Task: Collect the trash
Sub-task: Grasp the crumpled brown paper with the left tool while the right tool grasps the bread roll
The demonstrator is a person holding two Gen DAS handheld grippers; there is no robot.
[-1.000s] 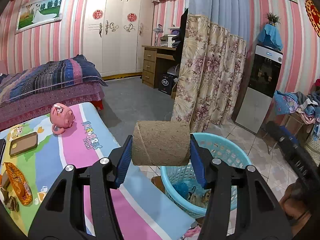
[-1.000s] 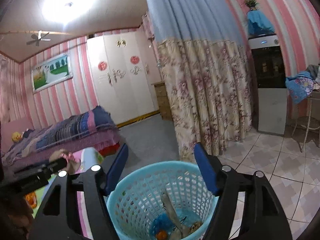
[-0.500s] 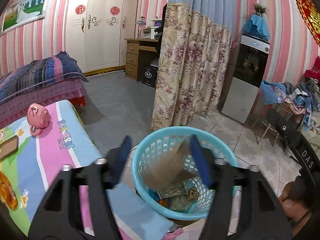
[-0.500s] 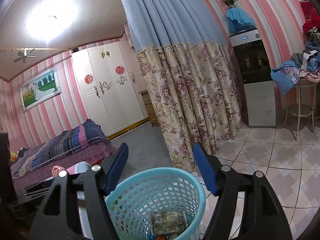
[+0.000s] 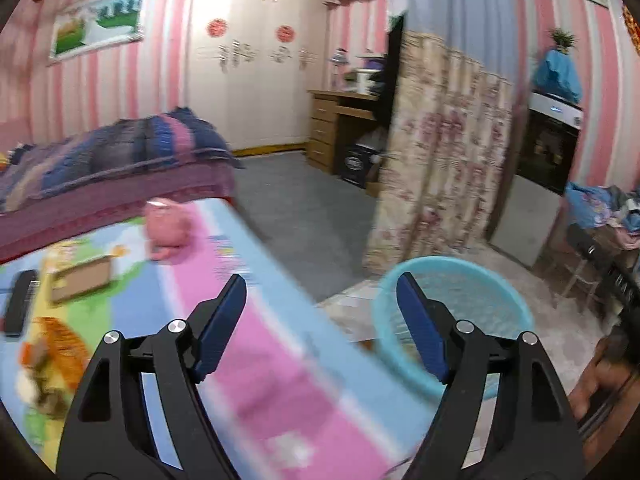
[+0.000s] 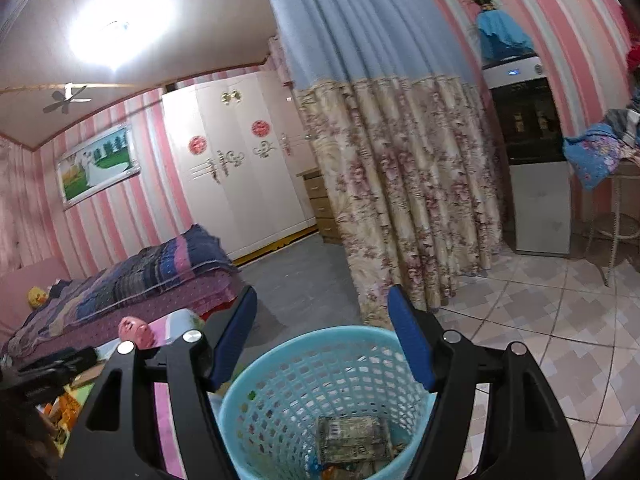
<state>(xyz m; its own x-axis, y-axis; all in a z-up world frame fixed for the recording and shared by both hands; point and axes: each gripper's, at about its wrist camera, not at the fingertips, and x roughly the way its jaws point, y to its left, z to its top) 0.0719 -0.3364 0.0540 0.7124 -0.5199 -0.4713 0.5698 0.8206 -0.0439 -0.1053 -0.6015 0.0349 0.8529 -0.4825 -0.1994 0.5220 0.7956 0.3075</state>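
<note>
A light blue plastic trash basket [image 5: 476, 280] stands on the tiled floor beside a low table with a striped cartoon cloth [image 5: 280, 368]. My left gripper [image 5: 320, 320] is open and empty, over the table edge to the left of the basket. An orange snack wrapper [image 5: 60, 340] and other scraps lie at the table's left end. My right gripper [image 6: 320, 332] is open and empty just above the basket [image 6: 280, 392], which holds a printed packet [image 6: 352, 436] and other litter.
On the table lie a pink pig mug [image 5: 168, 228], a brown phone case [image 5: 80, 280] and a black remote [image 5: 18, 304]. A bed [image 5: 100, 160], a floral curtain [image 5: 440, 160], a wardrobe [image 5: 256, 60] and a water dispenser [image 5: 540, 168] surround the floor.
My left gripper opened and dropped the cardboard roll into the basket, then swung left toward the table. My right gripper stayed open above the basket.
</note>
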